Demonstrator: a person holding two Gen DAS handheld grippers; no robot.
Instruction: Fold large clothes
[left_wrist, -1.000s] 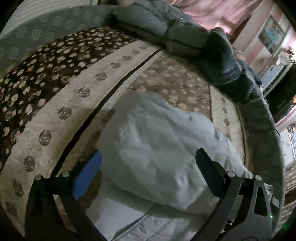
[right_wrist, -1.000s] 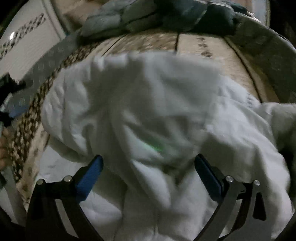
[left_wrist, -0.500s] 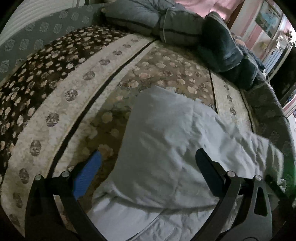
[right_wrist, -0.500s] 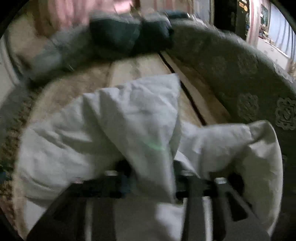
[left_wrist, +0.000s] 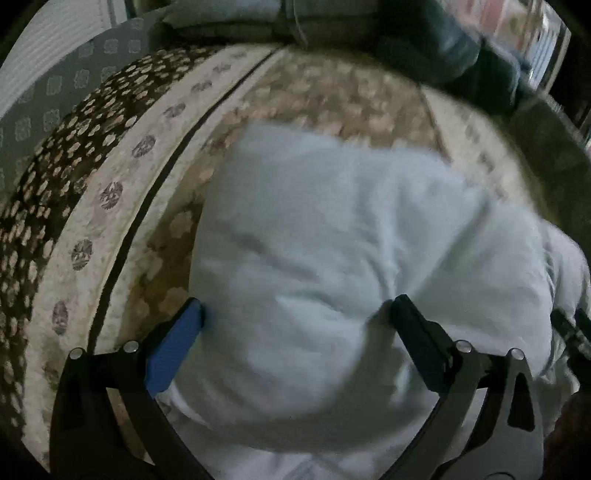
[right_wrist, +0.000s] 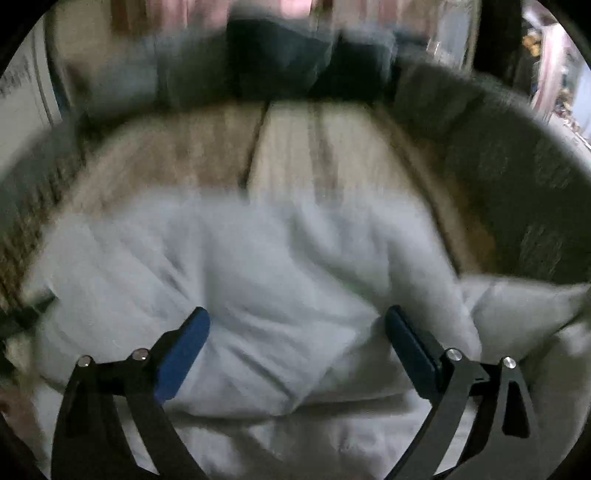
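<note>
A large white padded garment (left_wrist: 332, 240) lies bunched on a patterned bedspread (left_wrist: 92, 192). It also fills the lower half of the right wrist view (right_wrist: 266, 280), which is blurred by motion. My left gripper (left_wrist: 295, 317) is open, its jaws wide apart just above the garment's near fold. My right gripper (right_wrist: 297, 325) is open too, its jaws spread over the garment and holding nothing. A loose part of the garment (right_wrist: 524, 310) sticks out to the right.
Grey and dark pillows or folded bedding (left_wrist: 443, 40) are piled at the far end of the bed. A grey patterned border (right_wrist: 517, 177) runs along the bed's right side. A white panel (left_wrist: 55, 48) stands at far left.
My right gripper was shut on a fold of the garment half a second ago and has let go, now open. The garment has dropped flatter. My left gripper moved closer over it.
</note>
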